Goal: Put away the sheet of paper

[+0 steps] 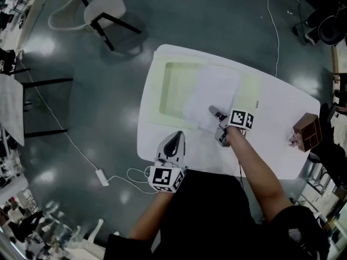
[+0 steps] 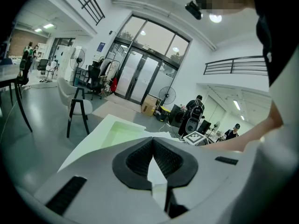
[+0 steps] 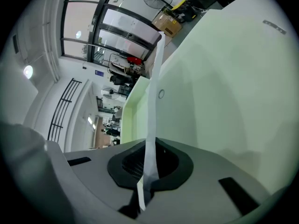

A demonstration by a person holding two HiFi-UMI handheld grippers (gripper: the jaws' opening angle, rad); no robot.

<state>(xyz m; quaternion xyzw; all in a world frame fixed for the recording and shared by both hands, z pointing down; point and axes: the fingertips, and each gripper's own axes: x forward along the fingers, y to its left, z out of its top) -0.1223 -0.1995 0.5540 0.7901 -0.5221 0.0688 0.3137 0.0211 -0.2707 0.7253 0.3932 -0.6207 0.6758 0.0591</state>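
Observation:
A white sheet of paper (image 1: 214, 93) lies partly over an open pale green folder (image 1: 173, 85) on the white table (image 1: 282, 118). My right gripper (image 1: 212, 111) is shut on the sheet's near edge. In the right gripper view the paper (image 3: 154, 120) runs edge-on up from between the jaws of the right gripper (image 3: 150, 146), with the green folder (image 3: 224, 101) right behind it. My left gripper (image 1: 178, 135) rests by the table's front edge, apart from the sheet. In the left gripper view the left gripper (image 2: 152, 141) has its tips together with nothing in them, and the folder (image 2: 119, 132) lies ahead.
A small brown box (image 1: 307, 131) stands at the table's right end. A white chair (image 1: 103, 12) stands on the floor beyond the table's far left. A cable with a white adapter (image 1: 103, 176) trails on the floor left of me. People (image 2: 196, 108) stand far off.

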